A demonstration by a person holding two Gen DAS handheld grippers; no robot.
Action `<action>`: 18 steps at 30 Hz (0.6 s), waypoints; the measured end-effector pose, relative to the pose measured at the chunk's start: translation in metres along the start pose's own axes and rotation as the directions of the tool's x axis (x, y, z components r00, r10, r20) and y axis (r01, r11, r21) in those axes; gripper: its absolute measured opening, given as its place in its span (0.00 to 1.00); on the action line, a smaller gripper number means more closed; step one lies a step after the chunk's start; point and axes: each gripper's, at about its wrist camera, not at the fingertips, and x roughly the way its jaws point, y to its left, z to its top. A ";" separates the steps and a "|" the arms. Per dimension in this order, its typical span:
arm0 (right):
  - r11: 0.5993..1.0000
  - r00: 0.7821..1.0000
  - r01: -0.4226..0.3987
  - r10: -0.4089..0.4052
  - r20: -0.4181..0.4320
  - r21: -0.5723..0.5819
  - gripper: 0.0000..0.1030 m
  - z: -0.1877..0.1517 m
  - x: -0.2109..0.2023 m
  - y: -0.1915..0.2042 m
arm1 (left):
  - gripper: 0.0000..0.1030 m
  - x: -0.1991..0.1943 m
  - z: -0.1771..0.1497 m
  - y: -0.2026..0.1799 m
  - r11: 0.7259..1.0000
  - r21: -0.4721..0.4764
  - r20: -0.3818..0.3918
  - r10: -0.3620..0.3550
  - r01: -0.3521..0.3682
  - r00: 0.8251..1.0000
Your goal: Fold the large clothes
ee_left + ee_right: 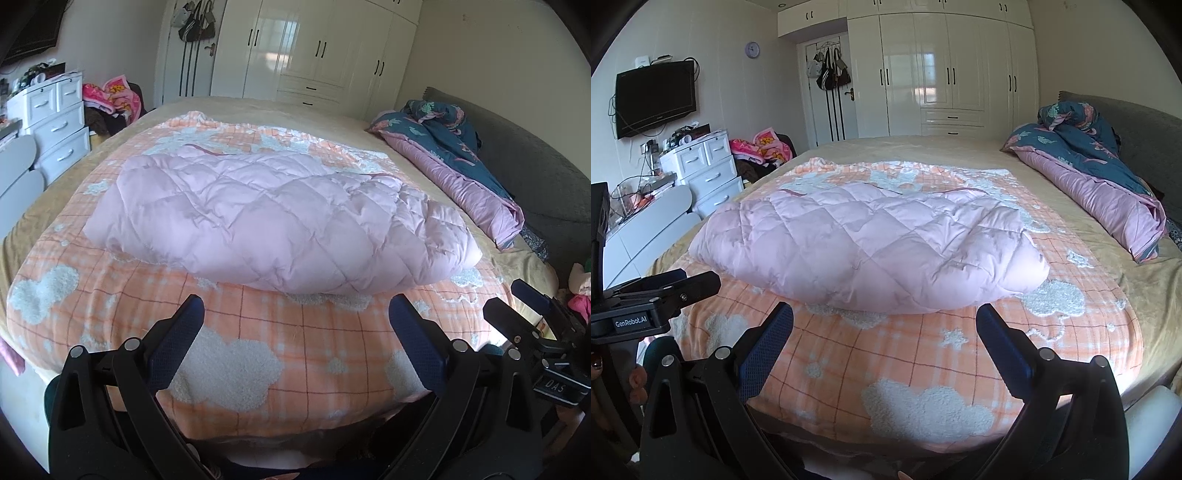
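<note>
I am holding my left claw (295, 325) and my right claw (884, 332) released, jaws spread wide and gripping nothing, above the near edge of the orange checked blanket (280, 350). The pink quilted coat (273, 221) is lying folded in a puffy bundle on that blanket, just beyond both claws.

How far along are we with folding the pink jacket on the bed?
Done: the pink quilted jacket lies as a compact, doubled-over bundle on the orange plaid blanket. In hand: nothing; the left gripper and right gripper are both open, short of it. Left: possibly one more fold; its right end looks bulky.
</note>
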 end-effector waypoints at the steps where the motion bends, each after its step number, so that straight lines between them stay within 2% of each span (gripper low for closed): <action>1: 1.000 1.000 0.000 0.000 -0.001 -0.001 0.96 0.000 0.000 0.000 | 0.91 0.000 0.000 0.000 1.000 0.001 -0.001 0.002 -0.002 1.000; 18: 1.000 1.000 -0.001 0.001 0.002 -0.001 0.96 0.000 -0.001 -0.001 | 0.91 -0.002 -0.001 -0.001 1.000 -0.002 -0.001 0.009 -0.009 1.000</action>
